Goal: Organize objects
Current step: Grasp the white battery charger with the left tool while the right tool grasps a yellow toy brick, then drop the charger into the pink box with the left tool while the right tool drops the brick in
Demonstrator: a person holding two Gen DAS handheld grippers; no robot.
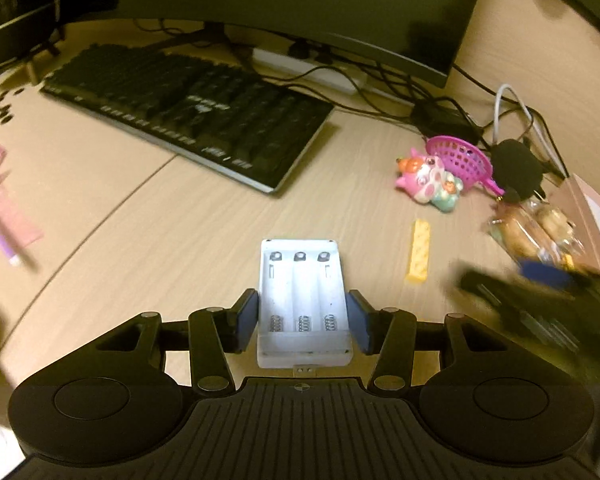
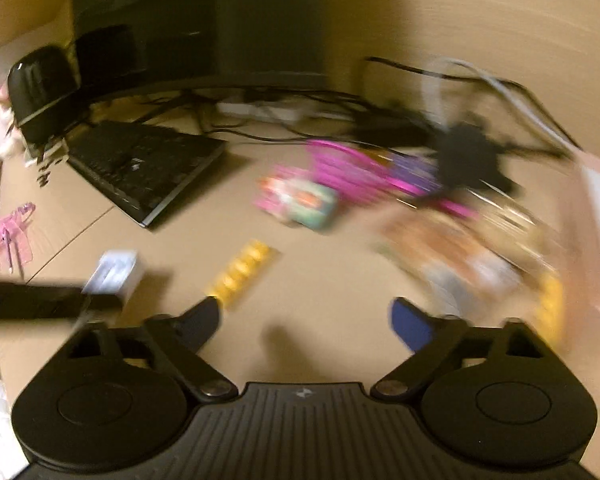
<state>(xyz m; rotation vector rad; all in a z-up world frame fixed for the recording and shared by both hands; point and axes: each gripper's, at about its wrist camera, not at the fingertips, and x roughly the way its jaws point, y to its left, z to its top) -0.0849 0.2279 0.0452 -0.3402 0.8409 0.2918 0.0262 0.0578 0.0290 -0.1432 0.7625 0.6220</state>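
the left gripper point(image 1: 303, 320) is closed on a white battery holder point(image 1: 302, 300), its long axis pointing straight ahead of the jaws. the right gripper point(image 2: 305, 320) is wide open and empty; a yellow block point(image 2: 242, 270) lies just ahead-left of it. no writing is readable.

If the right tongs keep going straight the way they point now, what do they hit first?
Probably bare desk: the open right tongs hold nothing. Further along that line lies the pink toy. Blur makes depth unsure.
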